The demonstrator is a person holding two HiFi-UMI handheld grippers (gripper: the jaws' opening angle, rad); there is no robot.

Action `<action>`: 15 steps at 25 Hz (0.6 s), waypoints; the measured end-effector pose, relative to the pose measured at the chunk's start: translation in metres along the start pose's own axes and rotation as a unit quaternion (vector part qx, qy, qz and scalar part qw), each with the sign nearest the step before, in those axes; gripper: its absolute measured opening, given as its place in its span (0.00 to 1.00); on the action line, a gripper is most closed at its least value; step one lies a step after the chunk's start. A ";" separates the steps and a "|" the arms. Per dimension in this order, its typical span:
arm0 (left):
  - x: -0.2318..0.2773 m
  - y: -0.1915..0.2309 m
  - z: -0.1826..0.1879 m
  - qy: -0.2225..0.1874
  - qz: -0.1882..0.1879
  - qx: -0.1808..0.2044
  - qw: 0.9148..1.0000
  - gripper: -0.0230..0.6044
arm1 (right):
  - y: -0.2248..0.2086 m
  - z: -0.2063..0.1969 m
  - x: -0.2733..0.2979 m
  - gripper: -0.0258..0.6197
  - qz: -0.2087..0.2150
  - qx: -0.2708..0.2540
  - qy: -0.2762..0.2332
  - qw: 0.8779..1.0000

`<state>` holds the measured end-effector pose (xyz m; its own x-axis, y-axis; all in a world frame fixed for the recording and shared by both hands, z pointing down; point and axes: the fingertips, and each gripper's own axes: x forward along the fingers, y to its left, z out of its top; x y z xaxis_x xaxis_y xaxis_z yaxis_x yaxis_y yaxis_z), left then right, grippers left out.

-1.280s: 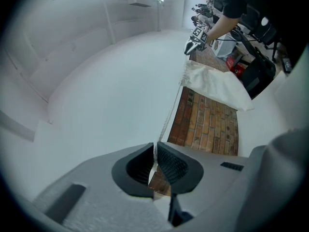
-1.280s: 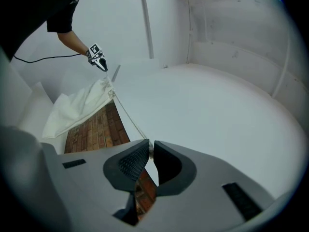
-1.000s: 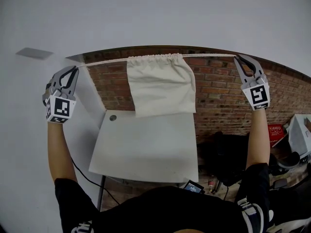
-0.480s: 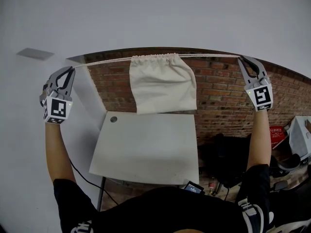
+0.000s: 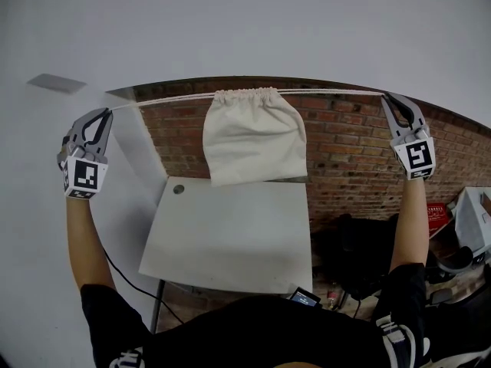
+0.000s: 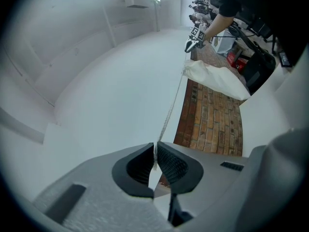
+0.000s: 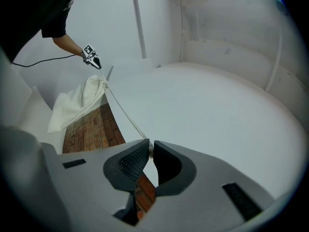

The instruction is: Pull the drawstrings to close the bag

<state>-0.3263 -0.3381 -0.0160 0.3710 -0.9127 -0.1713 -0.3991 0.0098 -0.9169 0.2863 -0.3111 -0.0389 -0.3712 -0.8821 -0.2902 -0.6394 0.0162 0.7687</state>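
Holding a cream cloth bag (image 5: pixel 253 140) up in the air on its two strings, that's basically the whole scene right now. The person has both arms raised and spread wide. The left gripper (image 5: pixel 108 112) is out at the left and the right gripper (image 5: pixel 386 96) is out at the right.

The left drawstring (image 5: pixel 161 100) runs taut from the bag's top to the left gripper. Its jaws are pinched closed on the cord, which sits right between the ribbed pads. Same deal on the other side: the right drawstring (image 5: pixel 330 92) is pulled straight, and the right jaws are clamped on its end.

The bag hangs roughly midway between the two grippers, a bit nearer the left one. Its mouth is bunched up tight into a ruffle along the cord line. The body droops down in front of a red brick wall (image 5: pixel 349 148), above the far edge of a white desk (image 5: pixel 230 236). From the head view the bag's bottom edge lines up with that far edge, and I can't tell if it's touching the desk. There's a small round dark spot (image 5: pixel 179 189) at the desk's far left corner.
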 end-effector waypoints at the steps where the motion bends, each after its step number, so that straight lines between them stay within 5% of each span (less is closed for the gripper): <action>1: -0.001 0.001 0.001 -0.003 0.000 0.001 1.000 0.09 | -0.001 -0.001 -0.001 0.10 0.000 0.002 0.001 1.000; 15: -0.013 0.011 -0.010 -0.007 0.005 -0.024 1.000 0.09 | -0.010 -0.011 -0.013 0.10 -0.007 0.015 0.009 1.000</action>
<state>-0.3442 -0.3300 -0.0197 0.3791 -0.9067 -0.1850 -0.4414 -0.0015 -0.8973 0.3052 -0.3053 -0.0365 -0.3500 -0.8904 -0.2911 -0.6643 0.0168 0.7473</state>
